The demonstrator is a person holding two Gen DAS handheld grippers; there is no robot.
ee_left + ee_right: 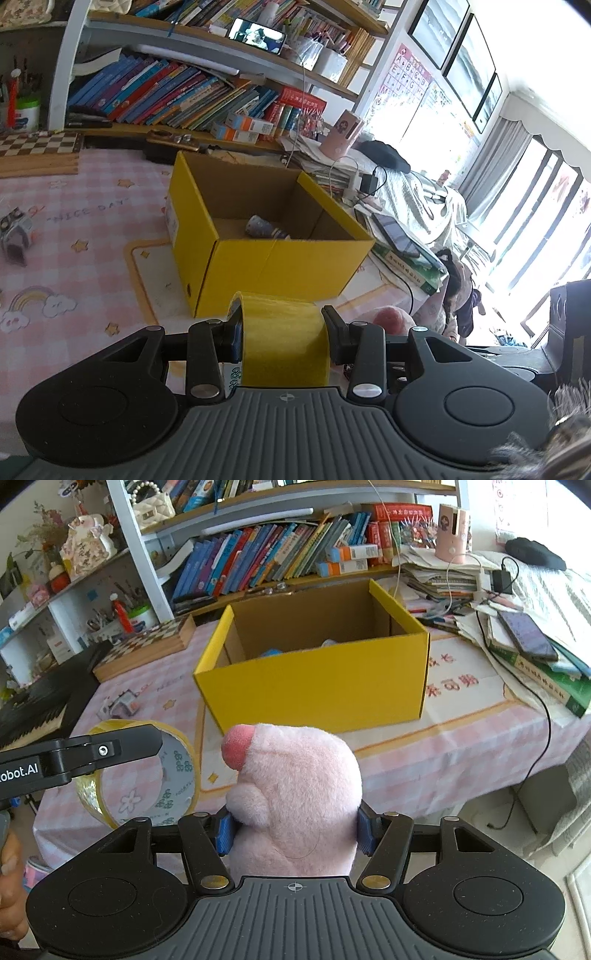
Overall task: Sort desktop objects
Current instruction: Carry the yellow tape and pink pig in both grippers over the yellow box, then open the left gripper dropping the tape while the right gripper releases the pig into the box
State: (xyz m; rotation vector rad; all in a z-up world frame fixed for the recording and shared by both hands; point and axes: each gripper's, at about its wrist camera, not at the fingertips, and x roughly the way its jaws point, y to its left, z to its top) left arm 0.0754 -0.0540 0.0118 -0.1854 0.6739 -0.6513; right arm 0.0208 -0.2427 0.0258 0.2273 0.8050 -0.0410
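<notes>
An open yellow cardboard box (269,258) (314,686) stands on the pink checked tablecloth, with a small patterned cup (260,227) lying inside. My left gripper (282,325) is shut on a roll of yellow tape (282,339), held in front of the box's near corner. In the right wrist view the same tape roll (140,775) hangs at the left, clamped by the left gripper's finger (110,751). My right gripper (293,829) is shut on a pink plush pig (295,794), its snout pointing toward the box.
A bookshelf (280,554) with books runs behind the box. A chessboard (147,646) lies at the back left, a small grey toy (14,236) on the cloth. Stacked books, papers and a phone (528,635) crowd the right side. A cable (543,731) hangs over the table edge.
</notes>
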